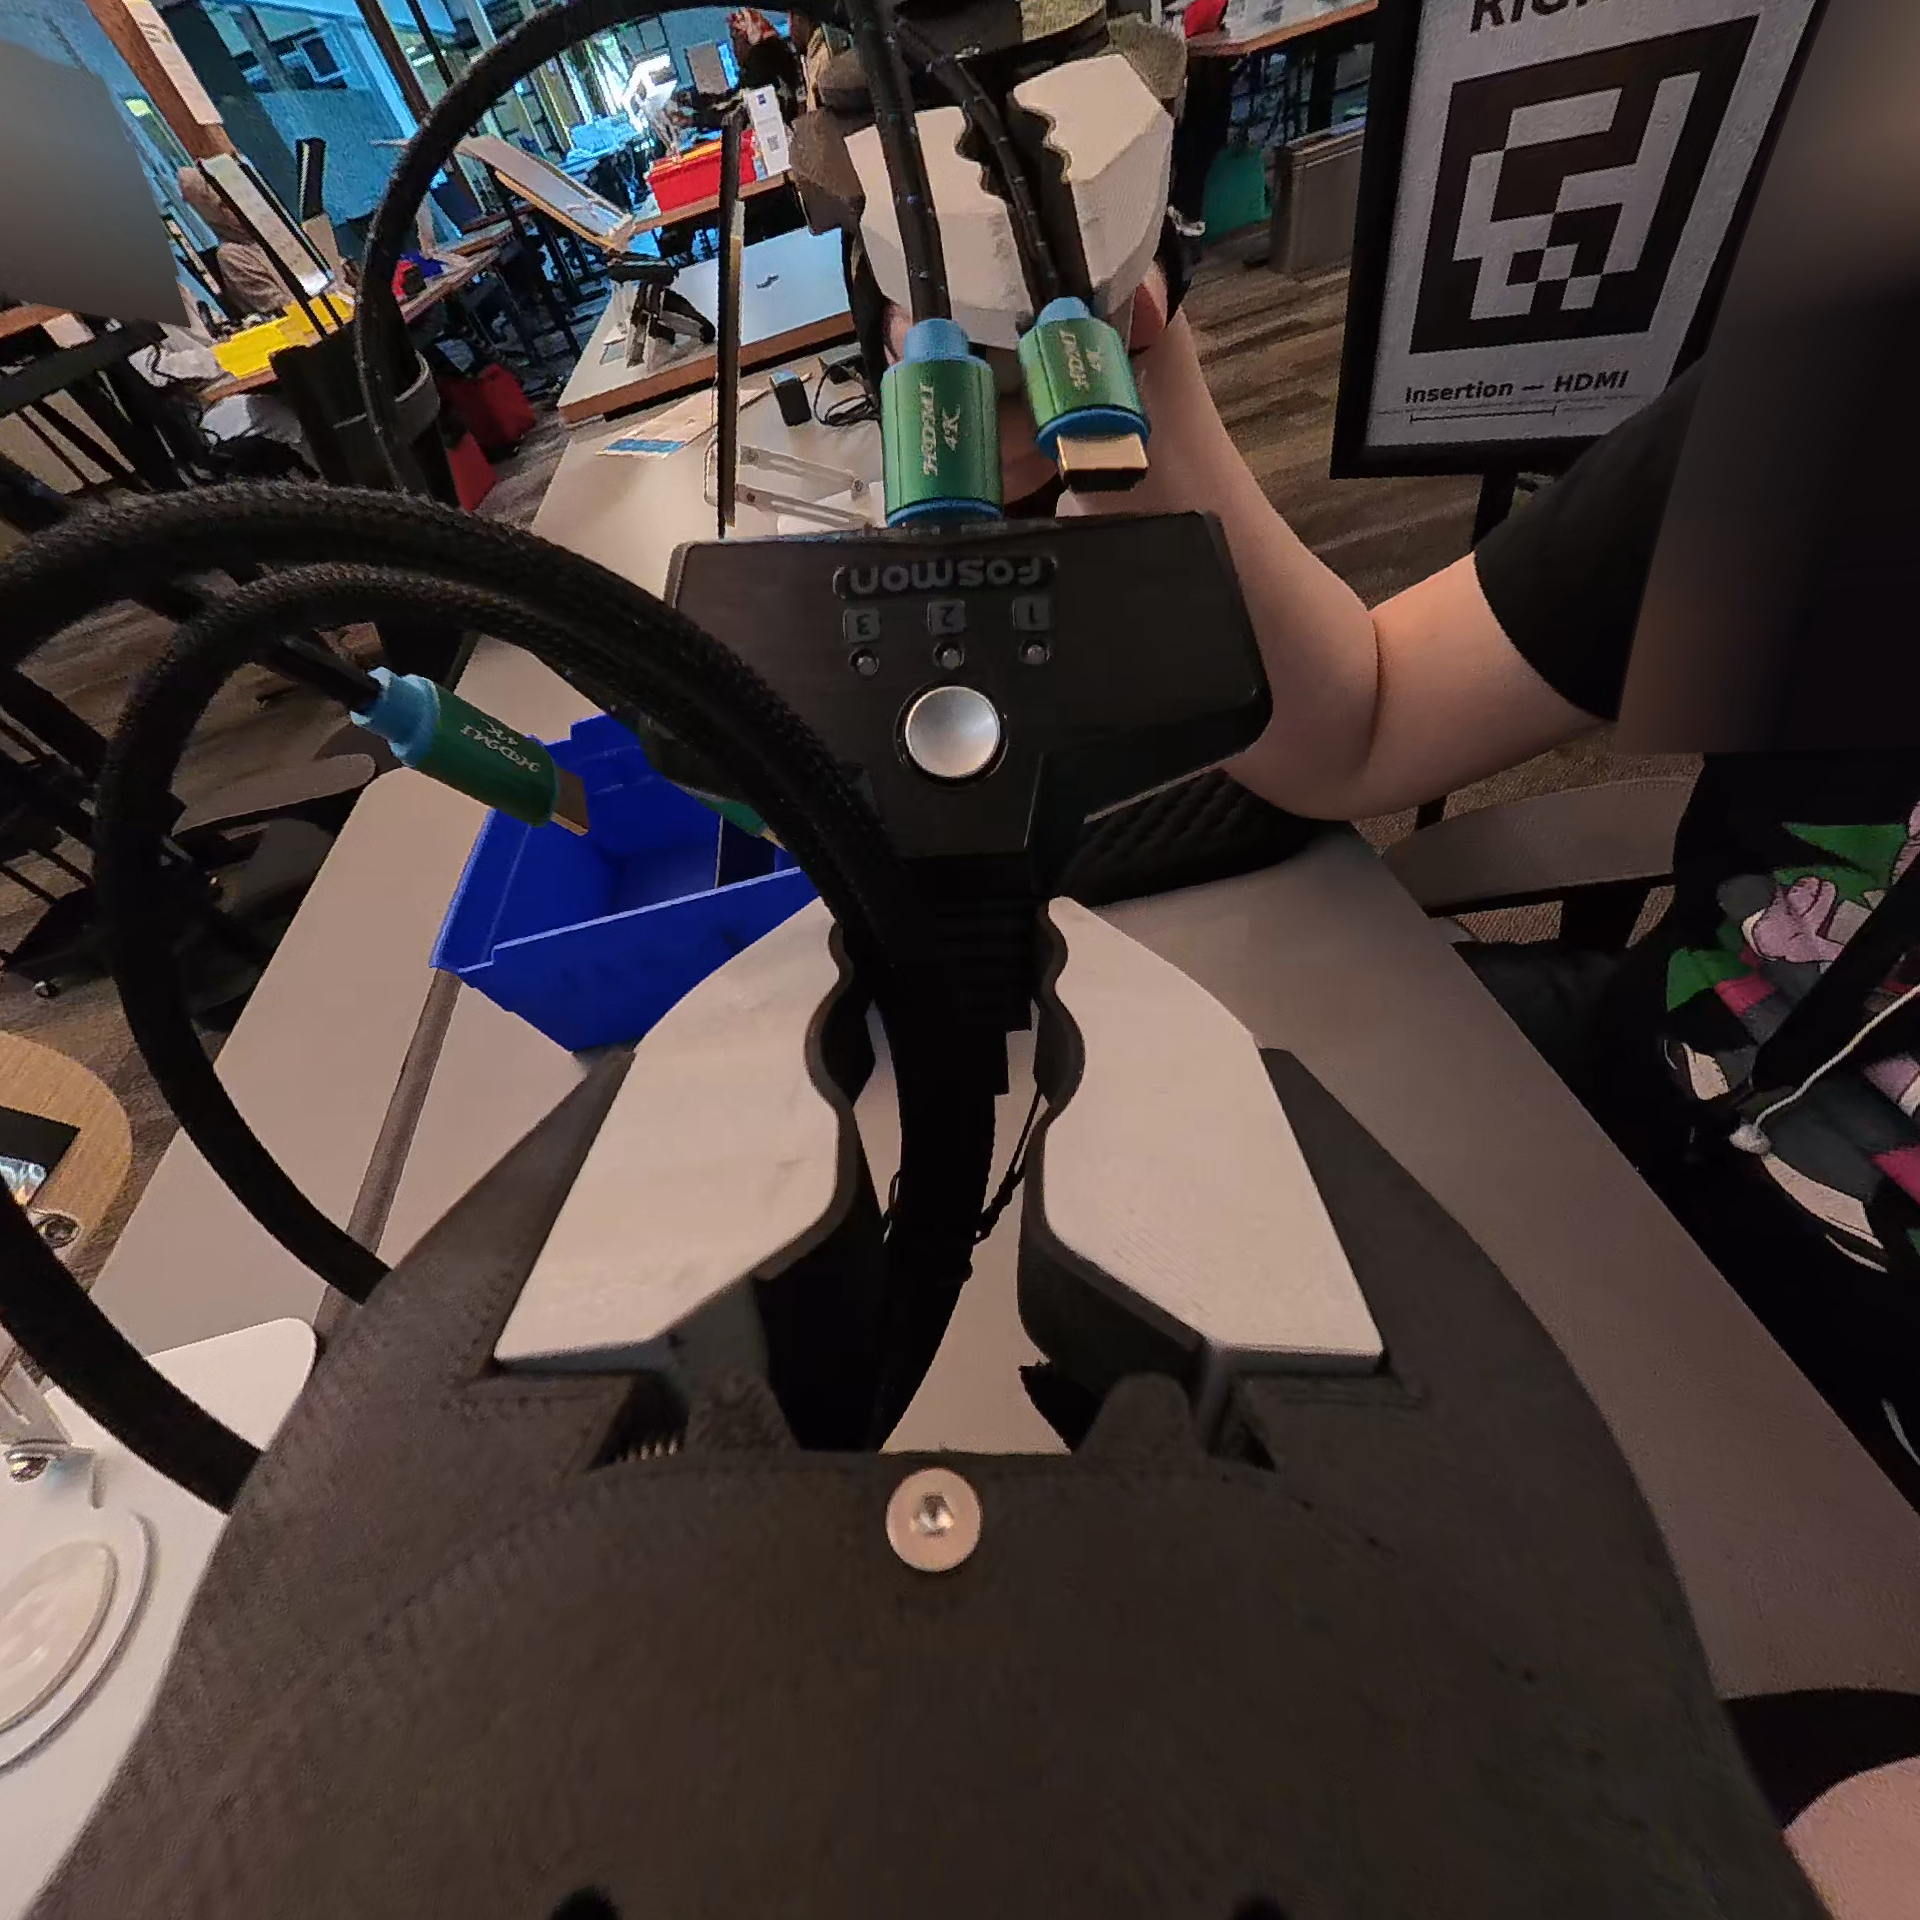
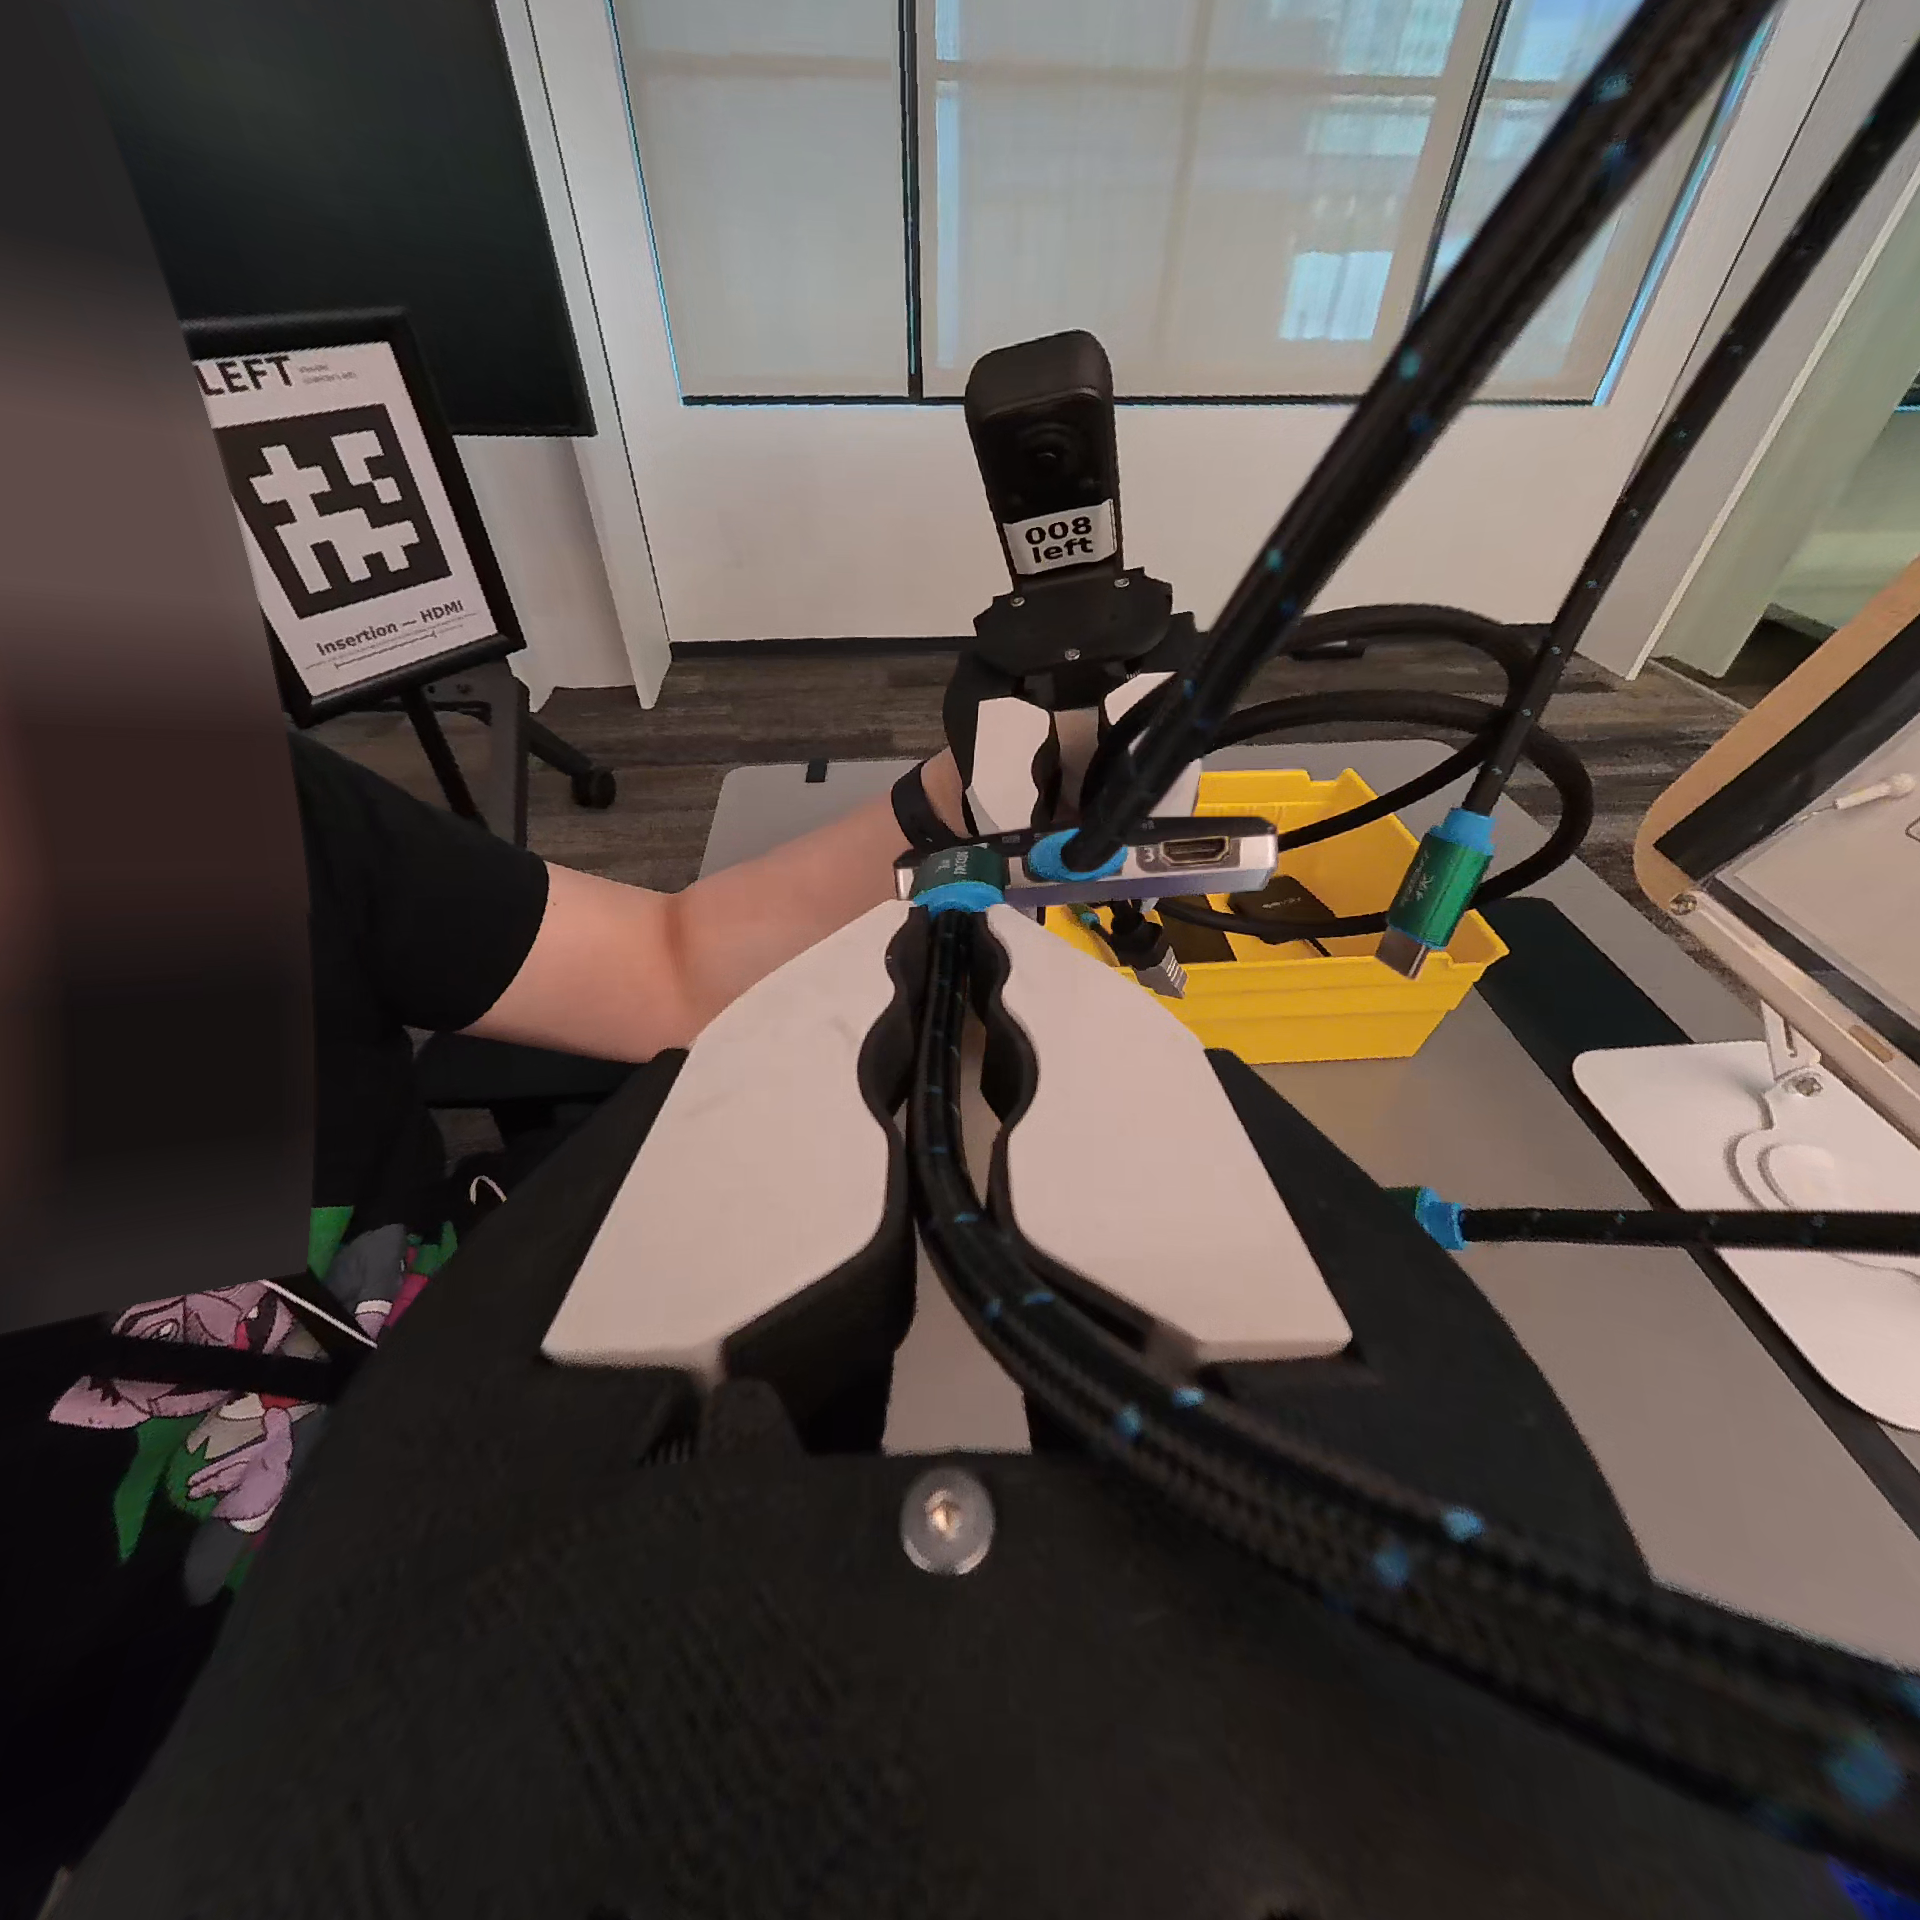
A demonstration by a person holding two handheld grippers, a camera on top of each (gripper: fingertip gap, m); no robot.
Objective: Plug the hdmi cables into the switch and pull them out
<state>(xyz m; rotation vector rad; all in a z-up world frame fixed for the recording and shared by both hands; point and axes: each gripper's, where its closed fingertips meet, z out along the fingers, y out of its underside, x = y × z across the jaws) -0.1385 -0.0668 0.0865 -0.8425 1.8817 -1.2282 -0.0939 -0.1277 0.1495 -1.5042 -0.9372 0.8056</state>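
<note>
My left gripper (image 1: 945, 987) is shut on the ribbed neck of the black HDMI switch (image 1: 966, 665) and holds it above the table; both also show in the right wrist view, the gripper (image 2: 1049, 769) behind the switch (image 2: 1205, 868). One green-and-blue plug (image 1: 940, 436) sits in the switch's middle port. My right gripper (image 2: 945, 977) is shut on the braided cable just behind a second plug (image 1: 1086, 395). That plug's gold tip is bare, just outside the end port. A third plug (image 1: 468, 748) hangs loose at the left. One port (image 2: 1195, 852) stands open.
A blue bin (image 1: 623, 914) sits on the grey table (image 1: 1351, 1143) under the switch. A yellow bin (image 2: 1299, 966) holds more cables. A person's arm (image 1: 1351, 675) reaches in from the right. Marker signs (image 1: 1558, 208) stand on easels. A white stand base (image 2: 1714, 1143) lies at the right. Across from one pair of fingers to the other is roughly 11 cm.
</note>
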